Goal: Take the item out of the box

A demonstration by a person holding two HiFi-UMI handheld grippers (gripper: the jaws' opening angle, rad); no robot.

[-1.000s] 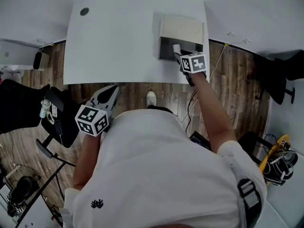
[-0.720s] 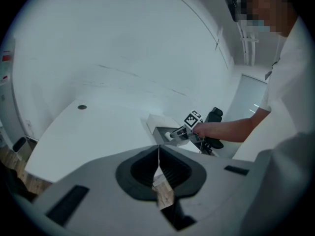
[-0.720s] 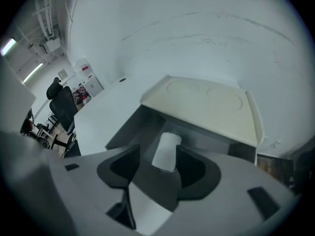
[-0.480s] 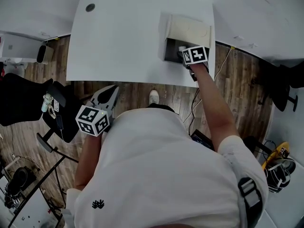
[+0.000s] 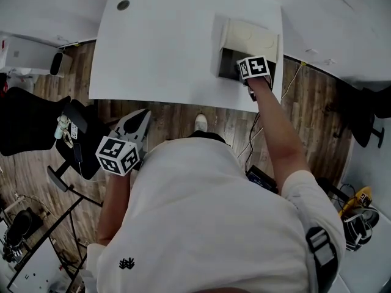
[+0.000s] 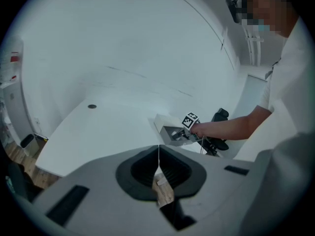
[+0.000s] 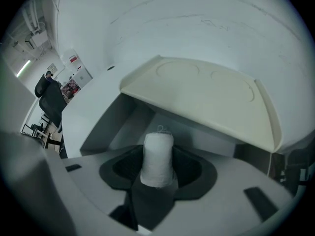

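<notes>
The white table (image 5: 159, 54) stands over a wood floor, bare except for one box (image 5: 250, 38) at its far right corner, lid tipped up and back. Your right gripper (image 5: 249, 77) is reached into the box's open mouth. Its jaws stand fairly wide and are closing, with the one spool of white thread (image 7: 157, 159) right between them. The pads flank the spool on both sides, and I judge they are not yet pressing on it.

The spool is still inside the box, under the raised lid. Its long axis runs roughly in line with your jaws, with a loose thread end at its far tip. So the way out looks to be straight back toward you, along that axis and clear of the lid.

Your left gripper (image 6: 158, 168) hangs low at your near left, off the table and well apart from the box, jaws pressed together on nothing. The right one is much the nearer.

I count one box, one spool and two grippers.
</notes>
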